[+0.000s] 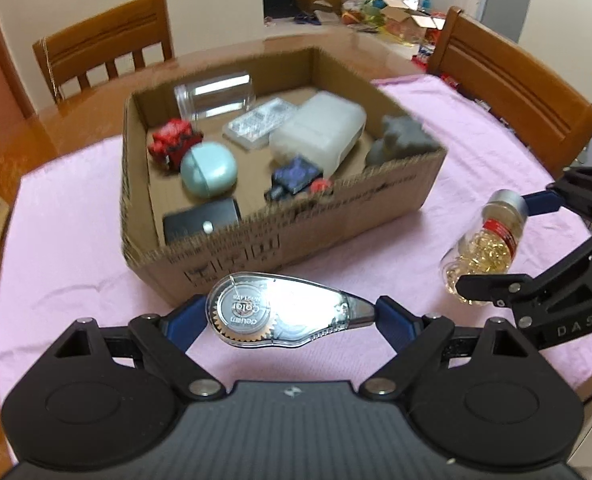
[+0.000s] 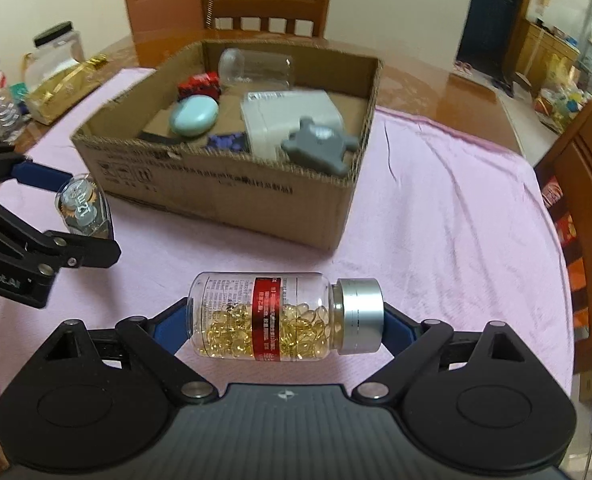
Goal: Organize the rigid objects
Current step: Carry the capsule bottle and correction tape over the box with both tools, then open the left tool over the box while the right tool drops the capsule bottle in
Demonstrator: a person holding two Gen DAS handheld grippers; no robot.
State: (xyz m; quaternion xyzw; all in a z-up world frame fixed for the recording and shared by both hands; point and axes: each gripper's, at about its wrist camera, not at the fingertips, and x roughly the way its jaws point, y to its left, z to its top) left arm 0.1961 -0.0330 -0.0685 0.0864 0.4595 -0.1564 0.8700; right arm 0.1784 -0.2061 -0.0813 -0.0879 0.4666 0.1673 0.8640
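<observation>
The left gripper (image 1: pixel 291 312) is matte black plastic with a ribbed dark grey top plate carrying a small silver emblem. Two large rounded housings sit on either side, each with a raised oval disc. Angular black link arms join them, pinned with shiny silver round screws. Its fingers (image 1: pixel 185 318) are lined in deep blue.

The right gripper (image 2: pixel 285 322) has the same build: black housings, silver screws, blue-lined fingers (image 2: pixel 167 330). Seen from the side, white letters "DAS" mark its body, and "Robot.AI" marks the left one.
</observation>
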